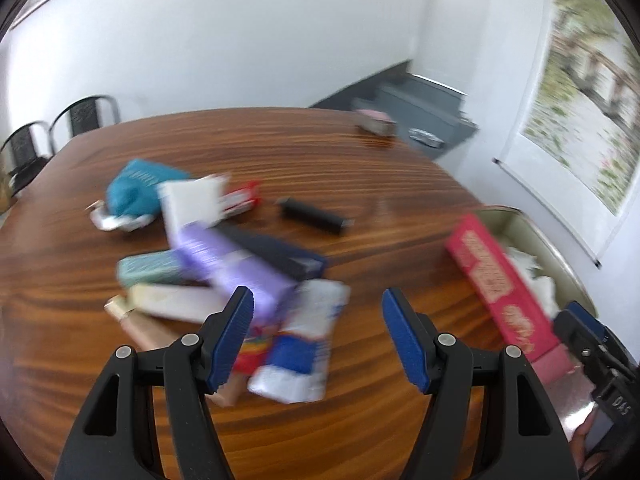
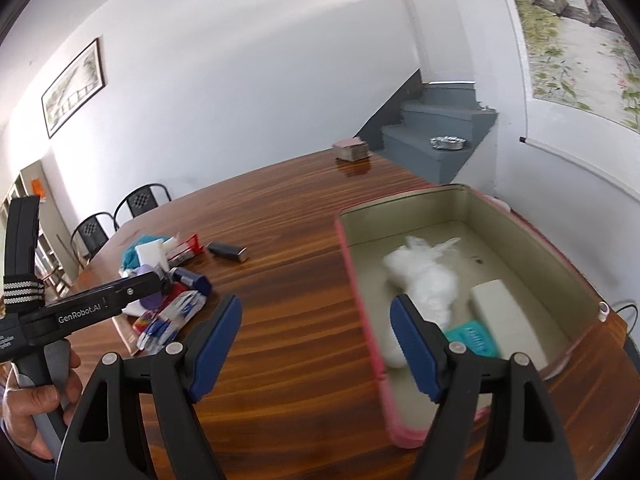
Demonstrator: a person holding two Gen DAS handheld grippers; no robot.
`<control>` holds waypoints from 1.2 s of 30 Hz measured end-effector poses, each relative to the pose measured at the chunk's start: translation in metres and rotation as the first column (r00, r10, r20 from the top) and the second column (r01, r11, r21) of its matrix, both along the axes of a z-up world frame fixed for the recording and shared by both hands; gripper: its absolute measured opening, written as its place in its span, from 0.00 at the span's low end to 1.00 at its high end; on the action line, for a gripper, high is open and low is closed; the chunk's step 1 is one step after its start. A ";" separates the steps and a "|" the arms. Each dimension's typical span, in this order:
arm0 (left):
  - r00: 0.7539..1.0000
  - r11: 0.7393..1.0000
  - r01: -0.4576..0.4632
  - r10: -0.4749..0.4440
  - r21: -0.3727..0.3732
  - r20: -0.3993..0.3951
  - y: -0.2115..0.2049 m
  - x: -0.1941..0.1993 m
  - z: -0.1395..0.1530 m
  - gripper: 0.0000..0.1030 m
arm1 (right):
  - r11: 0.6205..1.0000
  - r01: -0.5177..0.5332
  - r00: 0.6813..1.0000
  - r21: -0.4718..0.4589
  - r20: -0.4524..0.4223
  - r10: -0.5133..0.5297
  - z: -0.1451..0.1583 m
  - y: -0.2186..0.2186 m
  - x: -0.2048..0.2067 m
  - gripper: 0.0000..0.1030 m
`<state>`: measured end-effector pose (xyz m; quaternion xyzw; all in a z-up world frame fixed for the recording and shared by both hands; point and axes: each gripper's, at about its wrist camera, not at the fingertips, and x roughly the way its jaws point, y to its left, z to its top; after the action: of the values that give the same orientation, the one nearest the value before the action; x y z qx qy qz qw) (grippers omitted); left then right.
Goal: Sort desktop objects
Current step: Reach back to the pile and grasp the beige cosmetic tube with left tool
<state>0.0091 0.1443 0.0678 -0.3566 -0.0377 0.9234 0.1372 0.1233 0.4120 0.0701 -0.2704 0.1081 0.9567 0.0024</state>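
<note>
We held both ribbed blue-padded claws, left gripper and right gripper, wide and empty. Left of the pink-walled rectangular tin box on the glossy striped wooden table lay the heap of cardboard packets. Inside the box sat a fluffy white bundle.

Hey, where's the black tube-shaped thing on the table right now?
The black tube lies alone on the wooden table, just right of the cluttered pile and left of the pink tin; the right wrist view shows it too.

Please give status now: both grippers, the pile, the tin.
Left gripper open, empty, above mixed pile. Right gripper open, empty, at pink-rimmed tin. Nothing blocking.
</note>
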 end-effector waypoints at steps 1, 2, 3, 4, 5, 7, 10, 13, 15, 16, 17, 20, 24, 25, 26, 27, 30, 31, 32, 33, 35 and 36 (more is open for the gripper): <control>1.000 1.000 -0.027 0.027 -0.008 0.005 -0.008 -0.001 -0.004 0.68 | 1.000 -0.009 1.000 -0.001 0.007 0.009 -0.001 -0.004 -0.002 0.78; 0.998 0.998 -0.066 0.066 -0.023 0.015 -0.020 -0.003 -0.009 0.68 | 1.000 -0.018 1.000 -0.001 0.012 0.018 -0.002 -0.008 -0.004 0.78; 0.996 0.996 -0.086 0.087 -0.028 0.023 -0.025 -0.005 -0.011 0.68 | 1.000 -0.029 0.999 -0.001 0.016 0.029 -0.003 -0.012 -0.005 0.78; 0.993 0.994 -0.110 0.111 -0.028 0.034 -0.034 -0.005 -0.015 0.68 | 0.999 -0.037 0.999 0.000 0.019 0.037 -0.004 -0.016 -0.006 0.78; 0.990 0.991 -0.130 0.131 -0.024 0.044 -0.042 -0.006 -0.020 0.68 | 0.999 -0.047 0.999 0.003 0.021 0.047 -0.004 -0.021 -0.008 0.78; 0.983 0.985 -0.172 0.173 -0.024 0.068 -0.056 -0.009 -0.028 0.68 | 0.998 -0.066 0.998 0.008 0.025 0.066 -0.005 -0.029 -0.009 0.79; 0.972 0.977 -0.212 0.215 -0.038 0.095 -0.069 -0.015 -0.038 0.68 | 0.995 -0.096 0.995 0.009 0.038 0.095 -0.009 -0.043 -0.014 0.79; 0.968 0.974 -0.222 0.226 -0.049 0.109 -0.072 -0.023 -0.041 0.68 | 0.992 -0.123 0.991 0.003 0.051 0.123 -0.012 -0.053 -0.018 0.79; 0.965 0.973 -0.225 0.230 -0.052 0.125 -0.074 -0.028 -0.046 0.68 | 0.990 -0.139 0.989 0.000 0.058 0.139 -0.015 -0.059 -0.020 0.79; 0.963 0.972 -0.228 0.234 -0.056 0.133 -0.076 -0.029 -0.048 0.68 | 0.990 -0.143 0.988 0.000 0.061 0.143 -0.016 -0.061 -0.021 0.79; 0.960 0.970 -0.234 0.240 -0.061 0.142 -0.077 -0.032 -0.051 0.68 | 0.989 -0.148 0.987 -0.002 0.065 0.148 -0.017 -0.062 -0.022 0.79; 0.958 0.968 -0.238 0.247 -0.080 0.147 -0.079 -0.033 -0.055 0.69 | 0.987 -0.158 0.984 -0.008 0.078 0.158 -0.021 -0.066 -0.025 0.79; 0.958 0.967 -0.232 0.246 -0.104 0.146 -0.080 -0.035 -0.057 0.69 | 0.986 -0.166 0.982 -0.012 0.091 0.166 -0.024 -0.068 -0.028 0.79; 0.959 0.967 -0.231 0.245 -0.105 0.146 -0.081 -0.035 -0.057 0.69 | 0.986 -0.168 0.981 -0.012 0.094 0.169 -0.024 -0.069 -0.029 0.79; 0.959 0.967 -0.229 0.244 -0.109 0.146 -0.083 -0.035 -0.057 0.69 | 0.985 -0.171 0.981 -0.011 0.095 0.171 -0.024 -0.070 -0.029 0.79; 0.960 0.968 -0.225 0.240 -0.112 0.146 -0.084 -0.035 -0.057 0.69 | 0.985 -0.173 0.980 -0.009 0.097 0.173 -0.024 -0.070 -0.029 0.79; 0.963 0.971 -0.209 0.226 -0.119 0.145 -0.092 -0.033 -0.057 0.69 | 0.984 -0.179 0.979 -0.006 0.103 0.178 -0.025 -0.073 -0.030 0.79; 0.964 0.971 -0.204 0.221 -0.127 0.145 -0.093 -0.032 -0.057 0.69 | 0.984 -0.180 0.978 -0.005 0.106 0.179 -0.025 -0.074 -0.030 0.79; 0.965 0.970 -0.199 0.219 -0.141 0.145 -0.097 -0.031 -0.058 0.69 | 0.983 -0.181 0.978 -0.004 0.109 0.181 -0.026 -0.075 -0.031 0.79; 0.965 0.969 -0.197 0.218 -0.149 0.145 -0.099 -0.030 -0.058 0.69 | 0.983 -0.184 0.977 -0.004 0.111 0.183 -0.026 -0.077 -0.031 0.79; 0.965 0.968 -0.194 0.218 -0.161 0.144 -0.105 -0.028 -0.058 0.69 | 0.982 -0.188 0.976 -0.002 0.115 0.187 -0.026 -0.080 -0.033 0.79; 0.965 0.966 -0.195 0.220 -0.167 0.144 -0.109 -0.026 -0.059 0.69 | 0.981 -0.193 0.974 0.000 0.117 0.192 -0.026 -0.083 -0.033 0.79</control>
<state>-0.0173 0.0356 0.0092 -0.4335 -0.0158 0.9010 0.0085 0.0900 0.3293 0.0438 -0.3349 0.0756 0.9356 -0.0824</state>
